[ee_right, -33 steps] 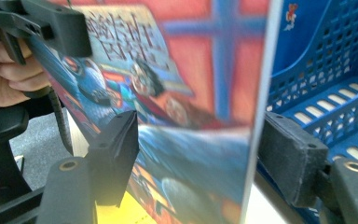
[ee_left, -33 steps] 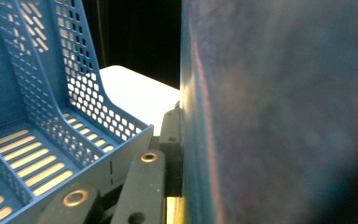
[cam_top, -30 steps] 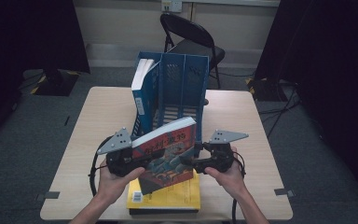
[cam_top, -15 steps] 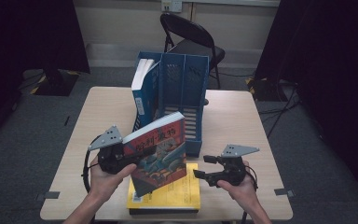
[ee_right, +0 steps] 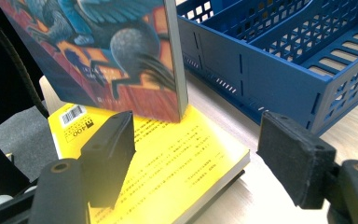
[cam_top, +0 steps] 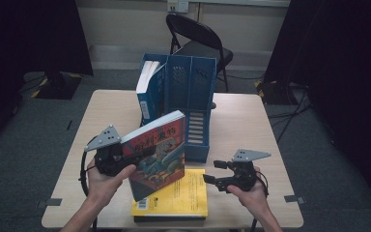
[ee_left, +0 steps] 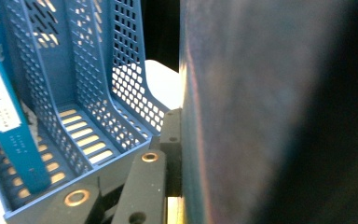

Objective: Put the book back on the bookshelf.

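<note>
The left gripper (cam_top: pixel 125 153) has the illustrated book (cam_top: pixel 157 153) clamped by its left edge and holds it nearly upright above the near edge of the table (cam_top: pixel 251 116), its lower corner hanging just over the yellow book (cam_top: pixel 183 195) that lies flat there. The right gripper (cam_top: pixel 211 173) stands apart near the table's near right corner, jaws spread wide with nothing between them — the right gripper view shows both pads clear of the yellow cover.

What the coming move seems to turn on: the blue file rack (cam_top: pixel 191 104) stands straight beyond the held book, toward the far edge, and its slots run front to back. The book's long axis is tilted, its top leaning right, so it looks as though it must be squared to a slot before going in. The left hand is the nearer and already has the grip; the free slots lie to the right of the blue book (cam_top: pixel 147 92) standing in the leftmost compartment.

In the left gripper view the held cover is a dark blur right against the lens, hiding one jaw — how deep the grip sits I cannot tell. Whether another book lies beneath the yellow one is hard to make out.
</note>
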`<state>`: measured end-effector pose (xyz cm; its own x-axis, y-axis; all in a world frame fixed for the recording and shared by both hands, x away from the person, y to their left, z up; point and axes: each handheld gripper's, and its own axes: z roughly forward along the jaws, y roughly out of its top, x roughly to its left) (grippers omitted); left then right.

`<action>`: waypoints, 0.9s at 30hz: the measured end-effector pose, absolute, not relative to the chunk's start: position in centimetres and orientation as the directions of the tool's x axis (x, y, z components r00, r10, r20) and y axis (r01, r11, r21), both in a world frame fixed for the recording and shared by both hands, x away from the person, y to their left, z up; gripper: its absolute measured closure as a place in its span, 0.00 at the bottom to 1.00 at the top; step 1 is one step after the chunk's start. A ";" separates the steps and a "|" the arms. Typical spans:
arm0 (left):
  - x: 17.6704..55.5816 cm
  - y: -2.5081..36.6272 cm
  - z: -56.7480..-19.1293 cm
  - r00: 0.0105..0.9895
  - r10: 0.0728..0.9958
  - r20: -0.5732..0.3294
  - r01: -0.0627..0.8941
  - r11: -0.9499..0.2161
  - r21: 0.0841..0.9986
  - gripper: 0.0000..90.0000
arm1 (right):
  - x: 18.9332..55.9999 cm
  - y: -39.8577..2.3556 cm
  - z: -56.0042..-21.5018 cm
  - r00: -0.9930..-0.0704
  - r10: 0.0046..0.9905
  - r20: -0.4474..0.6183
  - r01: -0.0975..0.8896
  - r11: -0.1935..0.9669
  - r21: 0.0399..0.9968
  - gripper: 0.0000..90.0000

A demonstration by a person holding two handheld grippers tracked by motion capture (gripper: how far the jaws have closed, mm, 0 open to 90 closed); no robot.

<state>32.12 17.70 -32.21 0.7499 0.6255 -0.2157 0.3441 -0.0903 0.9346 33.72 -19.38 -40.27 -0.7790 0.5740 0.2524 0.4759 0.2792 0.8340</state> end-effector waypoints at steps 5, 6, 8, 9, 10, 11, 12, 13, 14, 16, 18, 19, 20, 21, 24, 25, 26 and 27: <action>32.5 18.3 -31.7 0.744 0.636 -0.204 0.339 -0.097 0.936 0.83 | 33.9 -19.5 -40.4 -0.774 0.578 0.258 0.483 0.276 0.831 0.29; 32.5 18.3 -31.6 0.744 0.635 -0.209 0.341 -0.091 0.936 0.83 | 33.9 -19.5 -40.5 -0.775 0.577 0.258 0.482 0.275 0.832 0.29; 32.6 18.4 -31.4 0.743 0.637 -0.207 0.340 -0.093 0.936 0.83 | 33.9 -19.5 -40.5 -0.776 0.575 0.260 0.483 0.276 0.831 0.29; 32.7 18.5 -31.3 0.741 0.636 -0.216 0.348 -0.088 0.933 0.83 | 33.9 -19.5 -40.5 -0.776 0.575 0.260 0.482 0.276 0.831 0.29; 32.9 18.5 -31.3 0.738 0.636 -0.226 0.350 -0.073 0.934 0.83 | 33.9 -19.5 -40.5 -0.776 0.575 0.259 0.482 0.276 0.832 0.29; 33.0 18.6 -31.1 0.732 0.639 -0.237 0.357 -0.063 0.932 0.83 | 33.9 -19.5 -40.5 -0.776 0.575 0.259 0.482 0.276 0.832 0.29; 33.1 18.6 -30.9 0.725 0.645 -0.241 0.358 -0.053 0.932 0.83 | 33.9 -19.6 -40.5 -0.777 0.574 0.258 0.481 0.276 0.832 0.29; 33.3 18.6 -30.8 0.721 0.648 -0.246 0.357 -0.044 0.933 0.83 | 33.9 -19.6 -40.5 -0.776 0.575 0.259 0.481 0.275 0.832 0.29; 33.5 18.5 -30.6 0.716 0.655 -0.242 0.356 -0.045 0.933 0.83 | 33.9 -19.6 -40.5 -0.776 0.574 0.261 0.483 0.274 0.832 0.29; 33.8 18.3 -30.3 0.708 0.667 -0.232 0.350 -0.046 0.935 0.83 | 34.0 -19.6 -40.6 -0.774 0.569 0.278 0.494 0.267 0.828 0.28; 34.2 18.1 -30.1 0.697 0.678 -0.234 0.356 -0.044 0.934 0.83 | 34.0 -19.6 -40.7 -0.775 0.570 0.273 0.491 0.271 0.828 0.28; 34.5 18.0 -30.1 0.695 0.681 -0.232 0.356 -0.045 0.933 0.83 | 34.0 -19.6 -40.7 -0.776 0.570 0.271 0.490 0.274 0.827 0.28; 34.7 18.0 -30.1 0.690 0.685 -0.234 0.356 -0.039 0.934 0.83 | 34.0 -19.7 -40.7 -0.776 0.571 0.270 0.489 0.274 0.828 0.28; 34.9 17.9 -30.1 0.687 0.687 -0.237 0.357 -0.035 0.933 0.83 | 34.0 -19.7 -40.7 -0.775 0.572 0.270 0.490 0.273 0.828 0.28; 35.1 17.6 -30.3 0.667 0.704 -0.243 0.354 -0.012 0.935 0.83 | 34.2 -19.8 -40.9 -0.771 0.575 0.272 0.495 0.274 0.824 0.28; 35.2 17.5 -30.3 0.663 0.708 -0.243 0.353 -0.010 0.936 0.83 | 34.2 -19.8 -41.1 -0.771 0.574 0.276 0.499 0.274 0.822 0.28; 35.3 17.5 -30.3 0.664 0.707 -0.242 0.353 -0.011 0.936 0.83 | 34.2 -19.8 -41.2 -0.769 0.575 0.280 0.502 0.272 0.821 0.28; 35.4 17.5 -30.3 0.663 0.707 -0.247 0.357 -0.008 0.934 0.83 | 34.2 -19.8 -41.2 -0.768 0.574 0.283 0.505 0.272 0.819 0.28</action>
